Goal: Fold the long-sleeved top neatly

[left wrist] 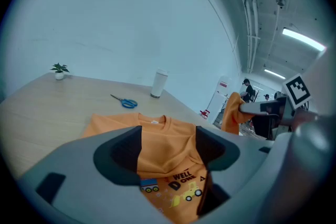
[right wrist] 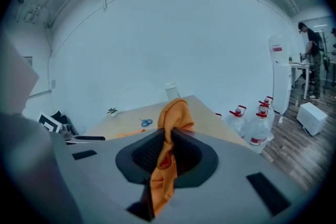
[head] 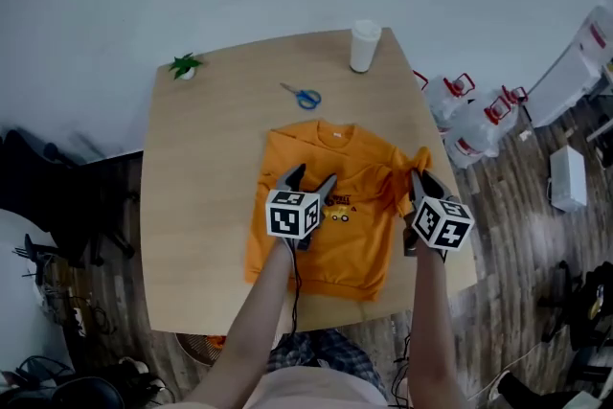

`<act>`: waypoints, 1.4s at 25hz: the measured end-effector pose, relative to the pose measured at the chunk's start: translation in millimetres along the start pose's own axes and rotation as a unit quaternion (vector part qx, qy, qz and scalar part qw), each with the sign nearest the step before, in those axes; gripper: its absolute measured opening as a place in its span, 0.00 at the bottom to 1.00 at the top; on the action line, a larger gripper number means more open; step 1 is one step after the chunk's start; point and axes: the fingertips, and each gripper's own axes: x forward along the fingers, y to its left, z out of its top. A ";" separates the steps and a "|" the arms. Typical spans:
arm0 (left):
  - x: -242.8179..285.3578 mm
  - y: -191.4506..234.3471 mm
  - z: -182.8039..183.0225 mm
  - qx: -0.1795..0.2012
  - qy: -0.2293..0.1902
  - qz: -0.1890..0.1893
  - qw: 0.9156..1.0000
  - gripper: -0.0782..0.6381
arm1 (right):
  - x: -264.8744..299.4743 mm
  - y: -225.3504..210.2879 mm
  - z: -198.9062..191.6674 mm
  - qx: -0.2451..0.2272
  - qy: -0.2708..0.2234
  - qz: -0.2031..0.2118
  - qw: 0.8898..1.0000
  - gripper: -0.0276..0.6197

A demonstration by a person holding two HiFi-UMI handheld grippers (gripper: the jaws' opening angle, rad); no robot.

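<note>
Fingers point(right wrist: 145, 153) of my right gripper point(right wrist: 168, 155) are pinched together on the end of a sleeve point(right wrist: 176, 113), with ribbed orange cloth bunched above the pads and hanging below them. My left gripper point(left wrist: 168, 147) has its fingers point(left wrist: 123, 156) well apart with nothing clamped, and through the gap I see the garment's printed chest. I cannot quite tell whether that gripper touches the cloth, though it looks to be just above it.

By size, the wooden table point(head: 192, 206) fills the middle of the head view. On its near half lies the orange long-sleeved top point(head: 350, 249), front up, with the collar away from me and the hem toward the near edge. My right gripper holds the sleeve on my right side up off the table. Water jugs point(head: 474, 124) with red handles stand on the floor past the table's right edge. A white cup point(head: 364, 45) stands at the far edge. Blue-handled scissors point(head: 303, 96) lie just beyond the collar. A small green plant point(head: 185, 66) sits at the far left corner.
</note>
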 end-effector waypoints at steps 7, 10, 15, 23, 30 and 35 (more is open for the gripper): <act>-20.3 44.0 2.7 -0.014 -0.006 0.029 0.999 0.54 | 49.0 68.0 12.1 -0.044 0.013 0.058 0.997 0.12; -27.1 59.5 1.2 -0.022 -0.007 0.039 0.999 0.54 | 68.0 98.6 12.3 -0.061 0.021 0.083 0.994 0.12; -38.8 86.4 -1.6 -0.033 -0.009 0.055 0.998 0.54 | 102.1 148.2 0.1 -0.098 0.051 0.123 0.986 0.12; -55.8 124.7 -10.6 -0.051 -0.009 0.075 0.996 0.54 | 149.2 224.7 -42.0 -0.165 0.108 0.179 0.964 0.12; -68.8 152.1 -23.7 -0.065 -0.003 0.092 0.994 0.54 | 179.7 262.8 -81.9 -0.193 0.152 0.207 0.947 0.13; -78.6 166.6 -30.9 -0.071 0.000 0.102 0.992 0.54 | 194.5 267.5 -108.5 -0.198 0.189 0.208 0.939 0.13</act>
